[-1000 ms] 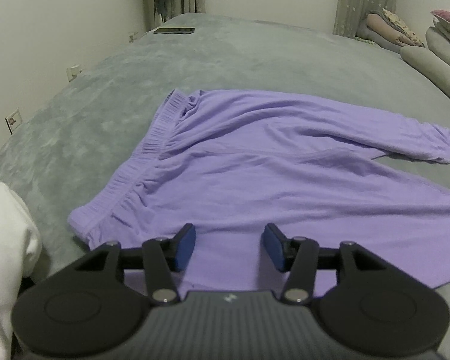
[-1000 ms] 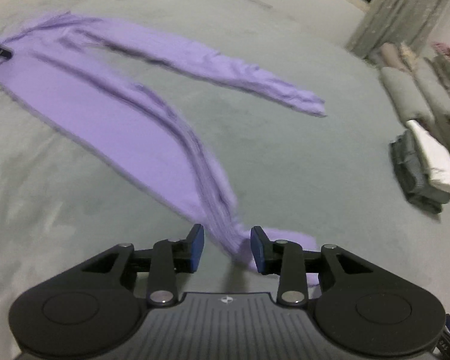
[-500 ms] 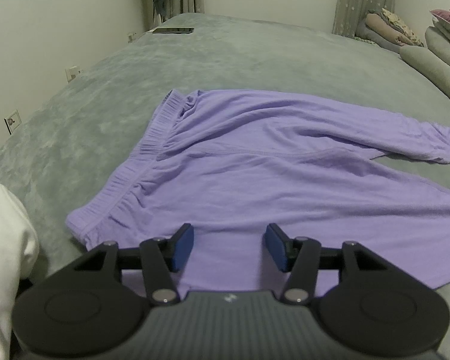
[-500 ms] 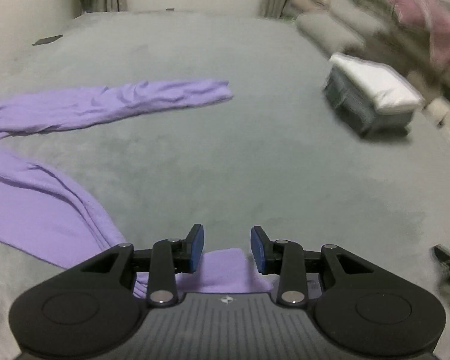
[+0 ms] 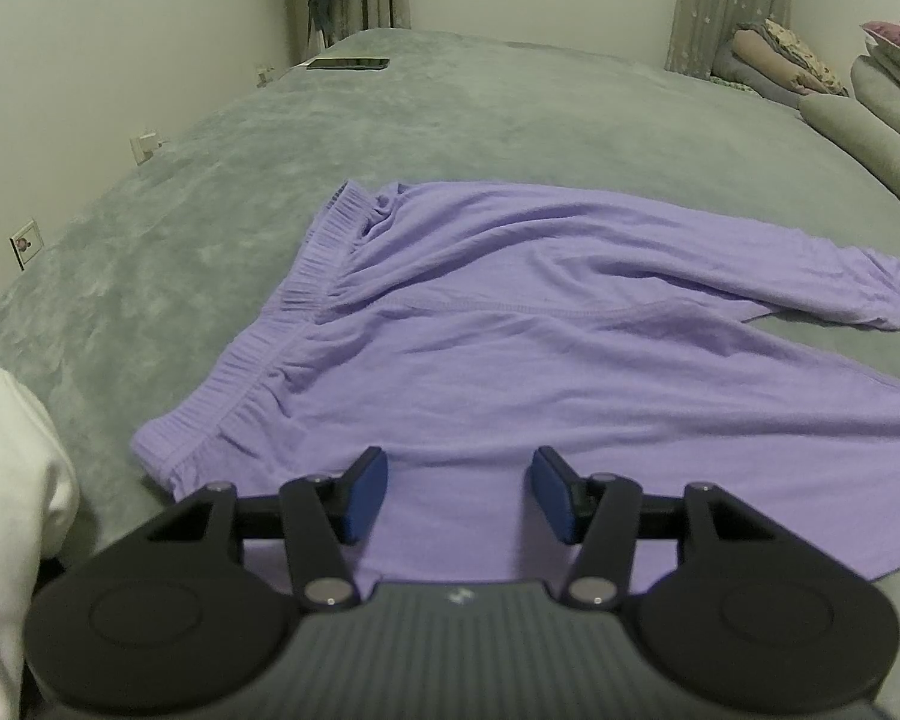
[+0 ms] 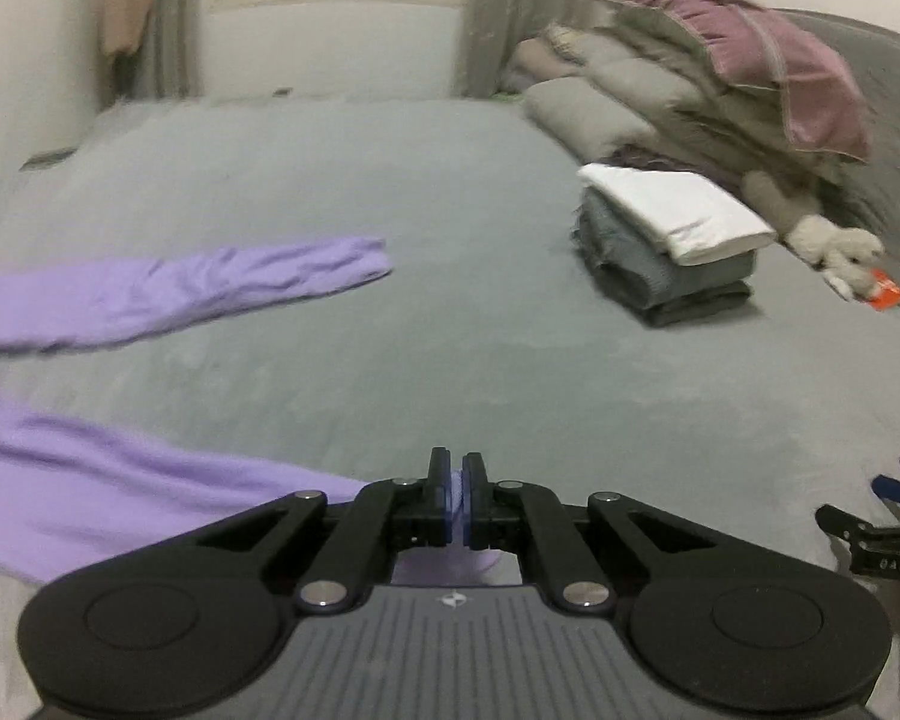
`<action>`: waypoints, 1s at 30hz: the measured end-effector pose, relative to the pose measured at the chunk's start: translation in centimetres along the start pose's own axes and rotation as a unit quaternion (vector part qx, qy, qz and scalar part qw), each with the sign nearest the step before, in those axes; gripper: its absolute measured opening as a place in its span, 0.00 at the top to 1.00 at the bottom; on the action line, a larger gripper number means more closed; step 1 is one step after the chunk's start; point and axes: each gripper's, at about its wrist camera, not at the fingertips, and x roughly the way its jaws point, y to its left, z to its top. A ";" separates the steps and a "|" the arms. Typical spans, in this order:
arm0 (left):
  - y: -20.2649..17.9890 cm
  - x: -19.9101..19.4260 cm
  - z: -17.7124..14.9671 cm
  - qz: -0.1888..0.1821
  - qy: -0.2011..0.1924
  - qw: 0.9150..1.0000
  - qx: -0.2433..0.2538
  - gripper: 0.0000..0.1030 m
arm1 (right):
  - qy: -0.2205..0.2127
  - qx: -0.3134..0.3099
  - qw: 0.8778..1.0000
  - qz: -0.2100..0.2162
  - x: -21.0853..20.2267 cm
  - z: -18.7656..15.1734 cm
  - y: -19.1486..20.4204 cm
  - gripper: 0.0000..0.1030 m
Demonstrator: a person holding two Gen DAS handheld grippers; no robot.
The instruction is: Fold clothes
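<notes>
So the purple trousers (image 5: pixel 570 360) are lying flat on the grey bed (image 5: pixel 510 120), waistband at approx 9 o'clock in the left view, legs running off toward 3 o'clock. In the right view the far leg (image 6: pixel 210 288) is sitting at 10 o'clock, and the near leg (image 6: pixel 120 492) is coming in from 8 o'clock to the tool.

The right gripper (image 6: pixel 456 495) has just been closing and is now pinching the near leg's hem, a sliver of purple cloth showing btwn the pads. The left gripper (image 5: pixel 459 495) is hanging about half open over the seat of the trousers near the waistband, w/ nothing in it.

Step in hand, I'd say: grabbing for the 1st fold, w/ only one end caught so far. Next move prob calls for the left gripper dropping onto the waistband edge and closing, then both lifting together to lay one leg over the other. Cloth is thin, so the hem could be slipping out if pulled fast.

A folded stack (image 6: pixel 666 246) is waiting at 2 o'clock in the right view.
</notes>
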 end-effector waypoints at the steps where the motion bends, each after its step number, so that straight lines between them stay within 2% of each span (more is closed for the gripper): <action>1: 0.0 0.0 0.0 0.001 0.000 1.000 0.000 0.51 | 0.010 -0.004 1.000 0.000 0.5 -0.2 0.2 0.96; 4: -0.1 0.1 0.0 0.001 -0.001 1.000 0.002 0.51 | 0.055 -0.045 0.997 -0.005 2.2 -0.9 1.7 0.96; 6: 0.0 0.1 0.0 0.001 -0.001 1.000 0.002 0.51 | 0.068 -0.062 0.996 -0.011 2.6 -1.1 2.0 0.96; 9: -0.1 0.2 0.0 0.002 -0.002 1.000 0.004 0.50 | 0.040 -0.072 0.996 -0.026 1.8 -1.0 2.0 0.94; 12: -0.2 0.1 -0.1 0.004 -0.003 1.000 0.010 0.50 | 0.018 -0.090 0.996 -0.006 1.4 -0.3 2.9 0.86; 15: -0.3 0.1 -0.1 0.004 -0.004 1.000 0.012 0.49 | 0.016 -0.117 0.993 0.021 2.8 -0.1 4.2 0.78; 17: -0.2 0.1 0.0 0.002 -0.003 1.000 0.010 0.49 | 0.026 -0.143 0.989 0.035 4.1 -0.7 5.3 0.77; 20: -0.1 0.2 0.0 0.002 -0.003 1.000 0.009 0.49 | 0.027 -0.180 0.982 0.060 3.7 -1.4 6.4 0.77; 25: -0.4 0.3 -0.1 0.005 -0.005 1.000 0.019 0.47 | 0.017 -0.191 0.977 0.090 1.8 -2.0 6.4 0.71; 30: -0.5 0.2 -0.1 0.005 -0.005 1.000 0.019 0.47 | 0.020 -0.260 0.962 0.079 0.8 -3.4 8.3 0.71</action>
